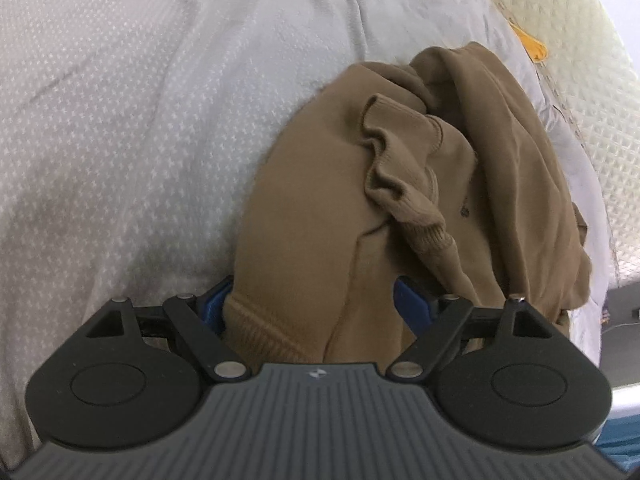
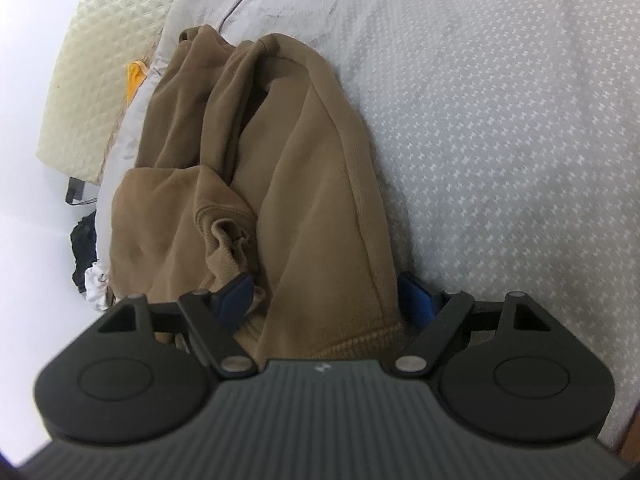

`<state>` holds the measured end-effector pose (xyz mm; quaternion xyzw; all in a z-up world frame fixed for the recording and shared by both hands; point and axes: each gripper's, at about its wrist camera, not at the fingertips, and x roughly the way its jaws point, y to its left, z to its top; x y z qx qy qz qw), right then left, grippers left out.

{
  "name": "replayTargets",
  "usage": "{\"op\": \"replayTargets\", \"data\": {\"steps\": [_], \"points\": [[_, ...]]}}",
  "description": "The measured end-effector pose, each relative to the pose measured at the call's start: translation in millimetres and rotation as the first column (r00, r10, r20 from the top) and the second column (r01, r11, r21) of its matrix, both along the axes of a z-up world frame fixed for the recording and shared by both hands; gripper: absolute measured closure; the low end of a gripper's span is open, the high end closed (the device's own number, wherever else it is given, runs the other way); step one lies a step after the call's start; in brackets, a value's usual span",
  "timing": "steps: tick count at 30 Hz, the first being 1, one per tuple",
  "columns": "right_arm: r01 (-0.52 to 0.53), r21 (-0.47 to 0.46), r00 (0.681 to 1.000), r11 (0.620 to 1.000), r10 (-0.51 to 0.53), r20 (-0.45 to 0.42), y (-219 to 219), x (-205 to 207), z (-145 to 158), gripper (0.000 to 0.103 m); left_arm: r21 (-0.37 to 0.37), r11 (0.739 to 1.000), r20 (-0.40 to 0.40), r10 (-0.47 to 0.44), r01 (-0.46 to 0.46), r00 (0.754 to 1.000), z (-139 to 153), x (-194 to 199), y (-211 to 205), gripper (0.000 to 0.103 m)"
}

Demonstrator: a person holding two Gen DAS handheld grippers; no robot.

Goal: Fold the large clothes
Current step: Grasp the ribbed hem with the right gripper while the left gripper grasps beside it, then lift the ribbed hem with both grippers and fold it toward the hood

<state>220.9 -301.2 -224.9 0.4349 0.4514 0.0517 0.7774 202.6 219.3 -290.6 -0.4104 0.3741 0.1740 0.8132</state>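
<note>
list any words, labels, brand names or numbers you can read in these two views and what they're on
No readable text in either view.
Left gripper: a small pale emblem on its grey ribbed body, a mark and not letters.
Right gripper: the same small emblem, too blurred to make out.
Brown sweatshirt: no print or tag showing.
Patterned bedcover: only a repeating weave, no writing.

No readable txt; tiny logo on gripper body (image 1: 316,373), illegible.

Grey bedsheet (image 1: 140,120), cream quilted mattress (image 2: 100,60)
</note>
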Motion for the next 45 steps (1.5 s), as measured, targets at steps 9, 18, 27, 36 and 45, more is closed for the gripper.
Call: {"op": "replayTargets", "data": {"steps": [9, 18, 27, 36, 45], "points": [[-0.026, 0.041, 1.000, 0.999, 0.025, 0.005, 4, 13, -6, 0.064, 0.108, 0.994, -0.041, -0.015, 0.019, 0.999, -6, 33, -11, 0.043], [-0.072, 0.184, 0.995, 0.980, 0.058, 0.082, 1, 11, 6, 0.084, 0.108, 0.992, 0.113, -0.082, 0.070, 0.990, 19, 21, -11, 0.075], [-0.174, 0.275, 0.946, 0.945, 0.083, 0.314, -23, 0, 67, 0.086, 0.091, 0.989, 0.262, -0.140, 0.120, 0.955, 75, 0, -5, 0.079], [-0.239, 0.279, 0.904, 0.930, 0.108, 0.413, -48, -35, 111, 0.086, 0.123, 0.979, 0.344, -0.195, 0.161, 0.918, 134, -59, -8, 0.080], [-0.253, 0.253, 0.895, 0.934, 0.127, 0.427, -74, -129, 153, 0.086, 0.099, 0.976, 0.411, -0.219, 0.196, 0.885, 148, -182, -23, 0.080]]}}
